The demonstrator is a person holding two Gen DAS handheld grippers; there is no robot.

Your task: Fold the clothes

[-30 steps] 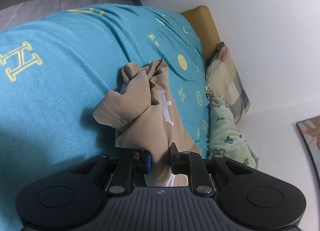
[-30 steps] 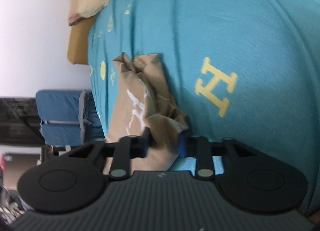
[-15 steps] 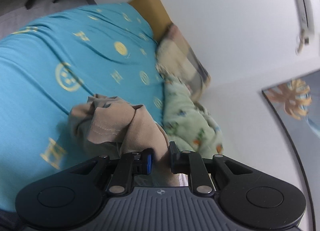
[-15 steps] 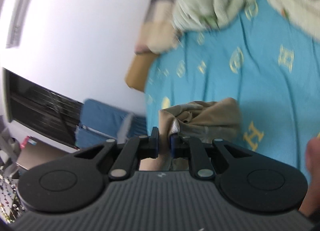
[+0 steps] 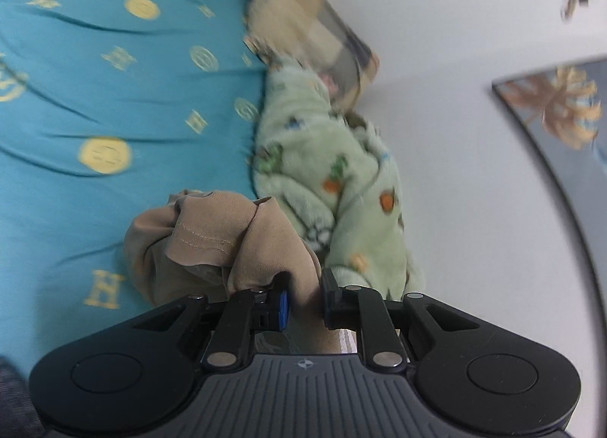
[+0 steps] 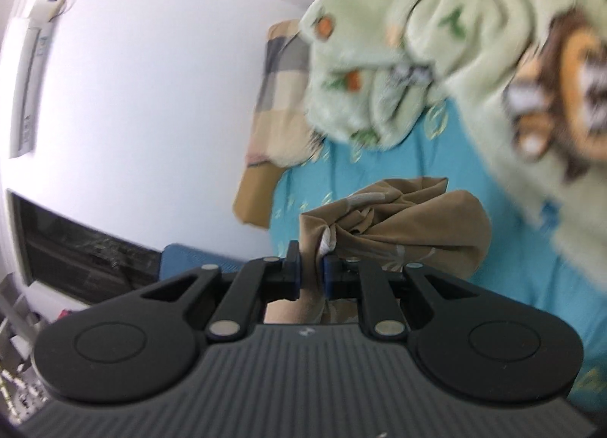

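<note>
Two hand-held grippers hold one tan garment (image 5: pixel 212 240) at the same time, and I think that is so the cloth can be pulled open and spread flat before any fold is made. On the left hand-held gripper (image 5: pixel 303 295) the two fingers are pinched close together with a bunch of tan cloth squeezed between them. On the right hand-held gripper (image 6: pixel 312 266) the fingers are also nearly closed, with another part of the same garment (image 6: pixel 402 221) caught in the gap. The cloth hangs bunched and crumpled in front of both grippers, over the blue bed sheet (image 5: pixel 114 104), and it looks lifted, though I cannot tell if any part touches the bed. A green fuzzy blanket (image 5: pixel 341 180) and a checked pillow (image 5: pixel 315 32) sit at the side by the wall, out of the way, so the middle of the bed has room for laying the garment down
</note>
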